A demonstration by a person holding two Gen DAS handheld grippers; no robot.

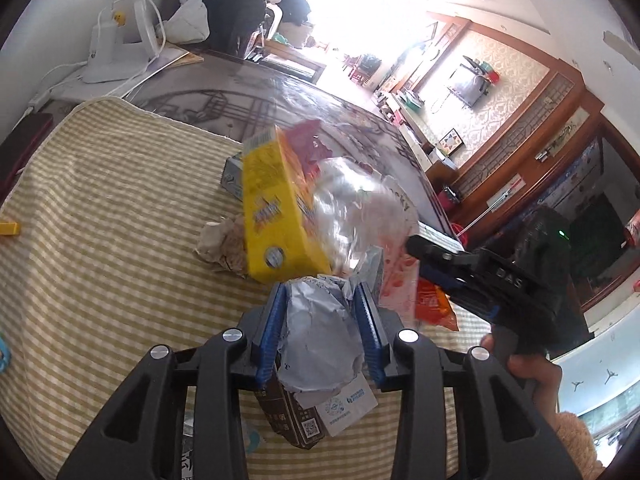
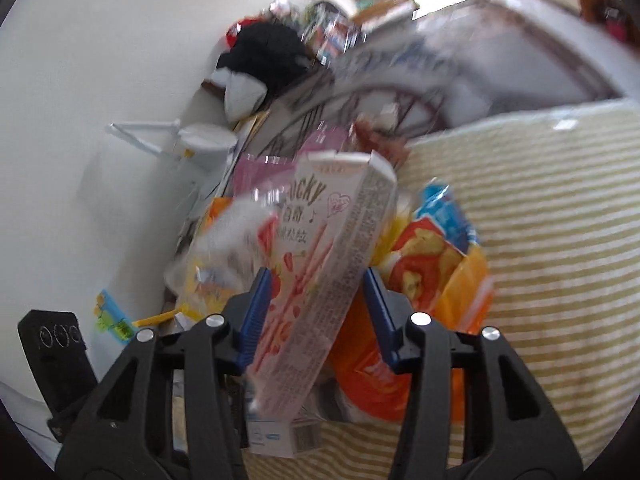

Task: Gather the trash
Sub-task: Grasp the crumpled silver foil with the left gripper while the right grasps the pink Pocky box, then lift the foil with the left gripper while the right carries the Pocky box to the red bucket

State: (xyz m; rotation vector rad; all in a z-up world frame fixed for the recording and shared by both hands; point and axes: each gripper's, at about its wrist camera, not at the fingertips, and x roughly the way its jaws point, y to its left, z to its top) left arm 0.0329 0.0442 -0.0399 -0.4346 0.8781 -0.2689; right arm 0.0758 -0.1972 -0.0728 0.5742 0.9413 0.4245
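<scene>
Striped cloth (image 1: pixel 100 220) under blurred litter; left claw (image 1: pixel 322 330) clamps crumpled foil (image 1: pixel 320 336); right claw (image 2: pixel 312 316) brackets Pocky box (image 2: pixel 320 264), contact unclear.

A white desk lamp (image 1: pixel 116 46) stands behind the striped cloth (image 1: pixel 100 208), near a black garment (image 1: pixel 230 4).

Blown-out window glare, fisheye-bent edges, right wrist view motion-blurred
</scene>
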